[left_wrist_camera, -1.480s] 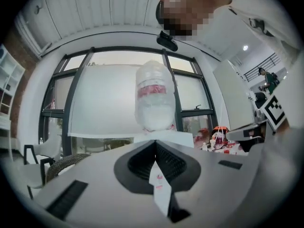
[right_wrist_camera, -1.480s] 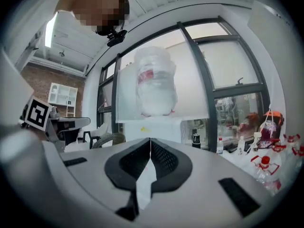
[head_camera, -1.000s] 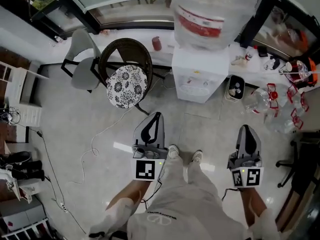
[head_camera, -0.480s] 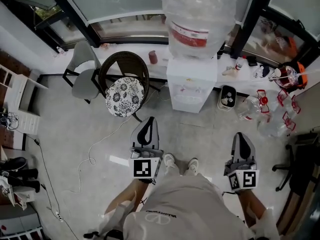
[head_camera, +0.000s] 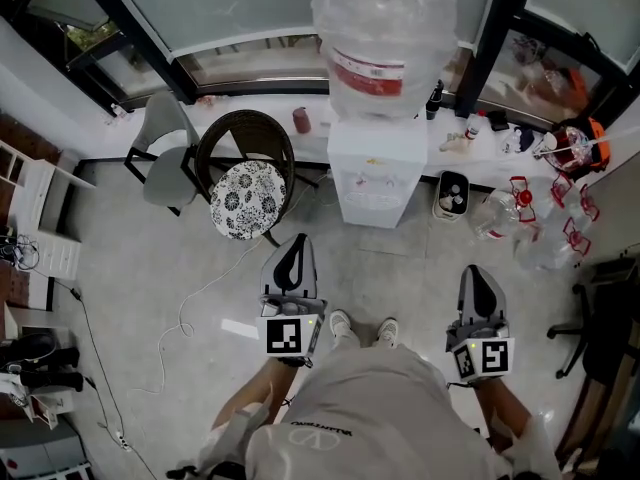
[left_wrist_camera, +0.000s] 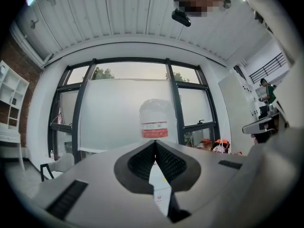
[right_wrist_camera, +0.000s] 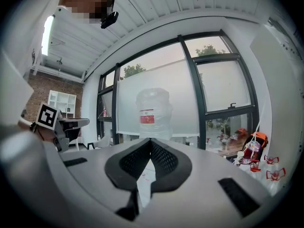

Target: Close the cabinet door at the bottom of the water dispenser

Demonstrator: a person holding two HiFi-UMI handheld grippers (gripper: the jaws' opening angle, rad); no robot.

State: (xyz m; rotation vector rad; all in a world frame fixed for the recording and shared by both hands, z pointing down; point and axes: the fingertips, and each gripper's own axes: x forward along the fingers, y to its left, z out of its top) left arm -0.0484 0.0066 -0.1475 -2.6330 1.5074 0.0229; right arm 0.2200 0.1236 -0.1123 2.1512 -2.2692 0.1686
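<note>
The white water dispenser [head_camera: 375, 173] stands against the window wall with a large clear bottle [head_camera: 385, 38] on top. Only its top and upper front show, so the bottom cabinet door is hidden by the steep angle. Both grippers are held level, well short of the dispenser, and touch nothing. My left gripper [head_camera: 297, 239] is shut and empty, and in the left gripper view [left_wrist_camera: 154, 141] the bottle [left_wrist_camera: 154, 120] stands straight ahead. My right gripper [head_camera: 474, 271] is shut and empty too, and the right gripper view [right_wrist_camera: 150, 139] also faces the bottle [right_wrist_camera: 154, 110].
A wicker chair with a patterned cushion [head_camera: 249, 196] and a grey chair [head_camera: 163, 146] stand left of the dispenser. A white cable [head_camera: 190, 303] trails over the floor. To the right are a small bin [head_camera: 451, 194], several empty bottles [head_camera: 545, 223] and an office chair [head_camera: 602, 318].
The dispenser now sits farther off and higher in the head view. Both grippers have drawn back from it a little, still shut.
</note>
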